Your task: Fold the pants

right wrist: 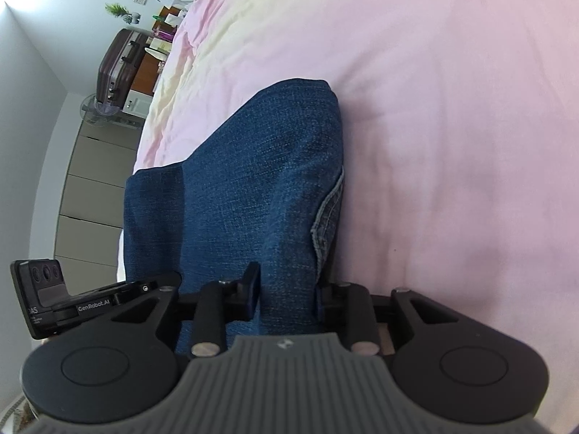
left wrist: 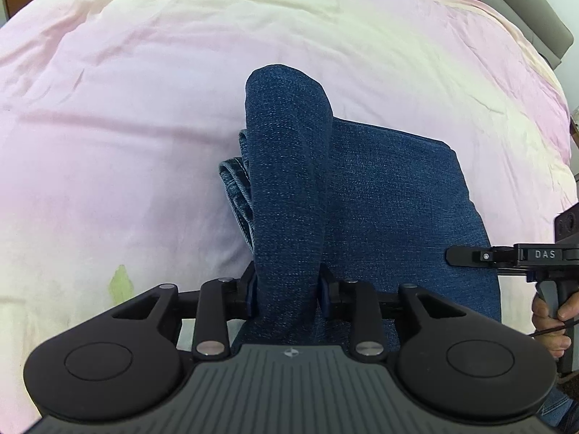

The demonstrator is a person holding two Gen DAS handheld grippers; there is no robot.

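Blue denim pants (left wrist: pixel 380 195) look thick, heavy, floppy; grab the near folded edge. Left gripper (left wrist: pixel 288 291) and right gripper (right wrist: pixel 288 294) both pinch that fold.

Pants (left wrist: pixel 362 188): blue denim, coarse visible weave, matt; paler stitched hem (left wrist: pixel 237 195) at left edge.
Bed sheet (left wrist: pixel 126 126): thin pink-to-cream cloth, matt, lightly creased.
Left gripper (left wrist: pixel 288 289): matt black plastic arms, smooth; small bright metal pins (left wrist: pixel 208 347), dull shine; ribbed grey housing nearest the lens.
Right gripper (right wrist: pixel 288 291): same matt black plastic, metal pins, ribbed grey housing.
Far left, suitcase (right wrist: pixel 119 68): hard shell, ribbed, slight sheen.
Floor (right wrist: pixel 87 199): smooth pale tiles.
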